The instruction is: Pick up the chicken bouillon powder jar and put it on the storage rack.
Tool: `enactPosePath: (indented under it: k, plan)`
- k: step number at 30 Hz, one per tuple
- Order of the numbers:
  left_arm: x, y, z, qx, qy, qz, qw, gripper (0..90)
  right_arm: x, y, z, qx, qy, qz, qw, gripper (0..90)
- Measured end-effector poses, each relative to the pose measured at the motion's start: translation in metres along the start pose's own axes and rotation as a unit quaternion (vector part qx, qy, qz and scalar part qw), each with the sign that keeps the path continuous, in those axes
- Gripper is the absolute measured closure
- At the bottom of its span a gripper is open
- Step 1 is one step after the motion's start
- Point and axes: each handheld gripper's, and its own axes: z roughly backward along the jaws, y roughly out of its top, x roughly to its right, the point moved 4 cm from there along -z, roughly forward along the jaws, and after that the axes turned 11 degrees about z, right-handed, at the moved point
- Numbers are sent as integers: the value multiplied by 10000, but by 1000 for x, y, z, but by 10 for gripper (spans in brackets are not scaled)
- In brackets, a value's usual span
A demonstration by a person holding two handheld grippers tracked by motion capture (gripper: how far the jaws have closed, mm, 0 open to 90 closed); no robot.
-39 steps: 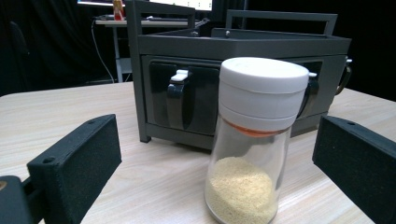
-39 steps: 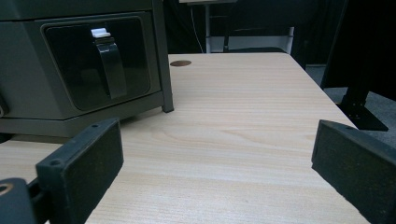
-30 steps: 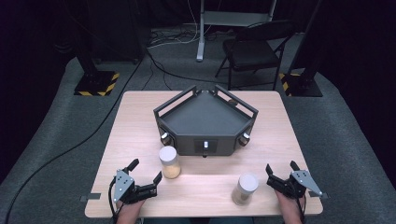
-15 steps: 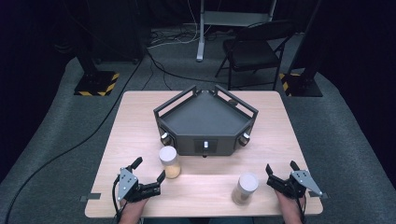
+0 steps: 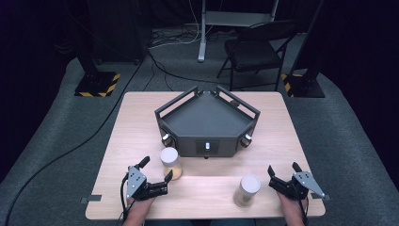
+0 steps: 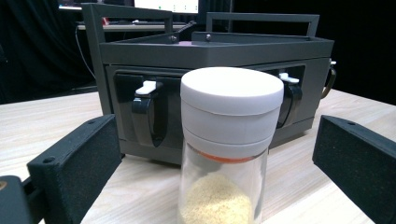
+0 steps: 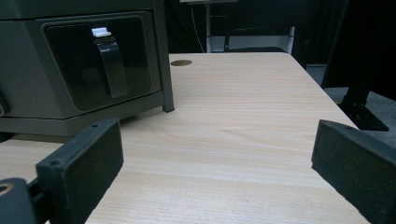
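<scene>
Two white-lidded glass jars stand on the wooden table (image 5: 141,122). The left jar (image 5: 170,162), part full of pale yellow grain, is in front of a dark grey five-sided box (image 5: 207,122). My left gripper (image 5: 156,168) is open just left of and before that jar. In the left gripper view the jar (image 6: 229,116) stands close between the two black fingers (image 6: 79,158), with no contact visible. The right jar (image 5: 248,189) is near the front edge. My right gripper (image 5: 283,168) is open to its right, its fingers (image 7: 84,158) over bare wood.
The box has a railed top and black latches with white tips (image 7: 107,56) on its front faces. A folding chair (image 5: 256,49) and stand bases (image 5: 96,84) are on the floor beyond the table. A small round mark (image 7: 181,62) lies on the wood.
My left gripper has crept right and forward, closer to the grain jar. The right gripper and both jars have stayed put.
</scene>
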Motion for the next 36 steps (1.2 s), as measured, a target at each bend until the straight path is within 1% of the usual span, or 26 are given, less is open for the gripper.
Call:
enactPosePath:
  k: [8, 17, 18, 21, 32, 33, 34, 36]
  plan:
    - [1, 2, -10, 22, -19, 6, 10000, 5, 0, 0, 0, 10, 4, -6, 10000, 13]
    - [1, 6, -19, -48, -14, -28, 10000, 5, 1, 0, 0, 14, 11, -6, 10000, 13]
    - [1, 7, -21, -52, -24, 9, 10000, 6, 1, 0, 0, 13, 14, -8, 10000, 12]
    - [1, 7, -22, -48, -25, 14, 10000, 6, 1, 0, 0, 9, 17, -8, 10000, 13]
    - [5, 12, -35, -170, -2, -29, 9999, 8, 1, 0, 0, 15, 31, -15, 10000, 13]
    - [5, 12, -36, -196, 2, -18, 9998, 8, 1, 0, 0, 15, 31, -15, 10000, 13]
    - [5, 12, -37, -210, 5, 36, 9998, 8, 1, 0, 0, 16, 34, -17, 10000, 13]
    - [6, 13, -39, -258, 70, 39, 9996, 19, 2, -1, 0, 19, 40, -20, 10000, 13]
